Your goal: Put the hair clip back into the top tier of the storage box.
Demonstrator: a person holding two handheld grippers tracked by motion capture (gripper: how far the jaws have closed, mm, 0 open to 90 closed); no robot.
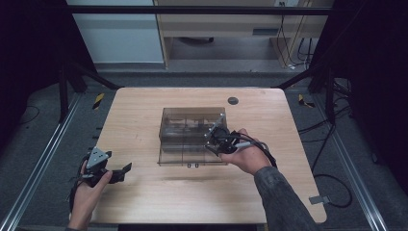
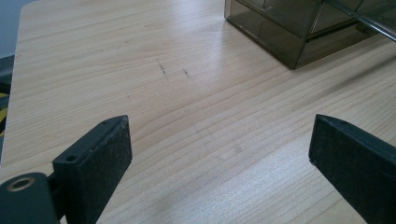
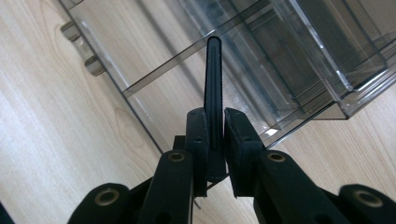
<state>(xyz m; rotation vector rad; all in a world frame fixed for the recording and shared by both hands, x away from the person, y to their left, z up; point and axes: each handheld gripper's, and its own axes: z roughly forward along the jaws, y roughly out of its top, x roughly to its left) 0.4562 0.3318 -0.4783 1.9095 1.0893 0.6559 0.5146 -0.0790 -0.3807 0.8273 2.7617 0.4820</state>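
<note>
Your right tool point(image 3: 215, 140) clamps the thin, stiff black flat strip point(image 3: 213, 84) low; light but slippery, pointing twelve o'clock over the smoky clear plastic organizer box point(image 3: 289, 60).

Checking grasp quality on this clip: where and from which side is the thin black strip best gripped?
By its near end, pads on its two flat faces, as the right gripper does now. The thin black strip stands edge-on, its far end over the clear organizer box.
</note>
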